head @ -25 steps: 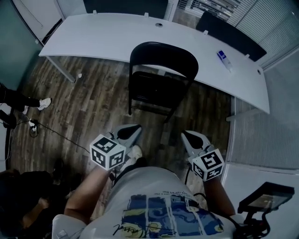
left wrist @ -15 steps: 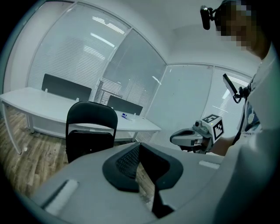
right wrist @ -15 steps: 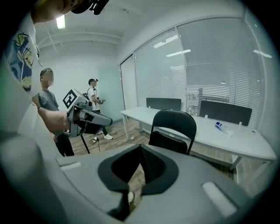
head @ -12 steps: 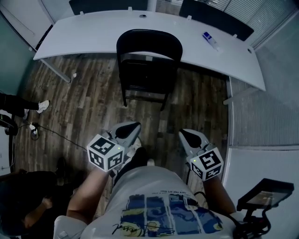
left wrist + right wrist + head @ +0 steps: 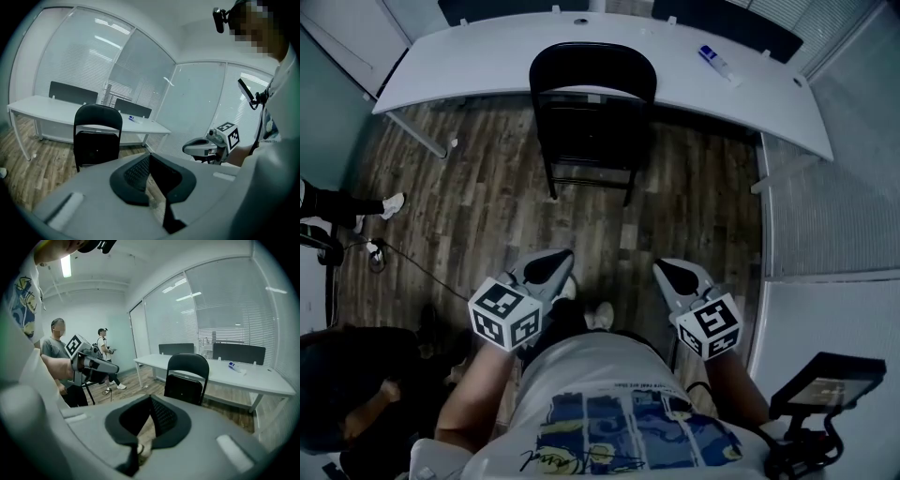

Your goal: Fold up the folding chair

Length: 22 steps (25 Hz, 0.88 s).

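A black folding chair (image 5: 592, 112) stands on the wood floor against the long white desk (image 5: 487, 56), its rounded backrest toward me. It also shows in the left gripper view, chair (image 5: 97, 136), and the right gripper view, chair (image 5: 186, 376). Whether its seat is down or tipped up I cannot tell. My left gripper (image 5: 549, 266) and right gripper (image 5: 674, 274) are held side by side at waist height, well short of the chair. Both are shut with nothing between the jaws, as seen close up at the left gripper (image 5: 149, 157) and right gripper (image 5: 151, 400).
A small blue-and-white object (image 5: 713, 60) lies on the desk. A bystander's leg and shoe (image 5: 392, 203) and a cable (image 5: 412, 265) are on the floor at the left; two people (image 5: 56, 350) stand there. A glass wall with blinds (image 5: 853, 141) runs along the right.
The chair and desk have slid up the head view and look a little smaller. The stretch of floor between both shut grippers and the chair has grown.
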{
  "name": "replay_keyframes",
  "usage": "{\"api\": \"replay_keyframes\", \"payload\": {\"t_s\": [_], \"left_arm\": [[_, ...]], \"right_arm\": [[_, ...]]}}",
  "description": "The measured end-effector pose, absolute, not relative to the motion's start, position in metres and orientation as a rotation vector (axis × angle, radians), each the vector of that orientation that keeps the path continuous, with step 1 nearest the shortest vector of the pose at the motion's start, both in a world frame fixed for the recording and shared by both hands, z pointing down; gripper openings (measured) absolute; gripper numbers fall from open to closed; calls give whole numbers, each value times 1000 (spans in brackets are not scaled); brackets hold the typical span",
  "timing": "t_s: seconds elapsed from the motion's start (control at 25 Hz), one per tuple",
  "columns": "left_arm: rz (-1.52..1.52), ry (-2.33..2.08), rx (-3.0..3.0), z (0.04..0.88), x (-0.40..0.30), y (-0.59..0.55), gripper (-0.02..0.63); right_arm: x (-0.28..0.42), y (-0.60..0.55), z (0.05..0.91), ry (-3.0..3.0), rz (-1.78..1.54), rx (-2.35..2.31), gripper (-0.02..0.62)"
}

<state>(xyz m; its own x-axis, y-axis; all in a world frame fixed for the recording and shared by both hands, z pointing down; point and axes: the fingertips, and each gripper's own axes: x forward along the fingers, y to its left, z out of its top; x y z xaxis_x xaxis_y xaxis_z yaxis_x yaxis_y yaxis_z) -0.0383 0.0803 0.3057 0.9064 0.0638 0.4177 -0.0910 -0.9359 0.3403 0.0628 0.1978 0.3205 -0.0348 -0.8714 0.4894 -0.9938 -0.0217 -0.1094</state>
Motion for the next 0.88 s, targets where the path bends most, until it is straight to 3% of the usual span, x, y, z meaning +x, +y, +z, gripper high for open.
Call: {"api": "replay_keyframes", "payload": {"t_s": [0.44,0.88], "left_arm": [[561,151,2750,282,-43,105,3],[584,209,2729,287,-128,86,3]], "right_arm": [[28,209,305,-1918,616,2055,3],[-58,185,299,-1886,622,2070,3]]}}
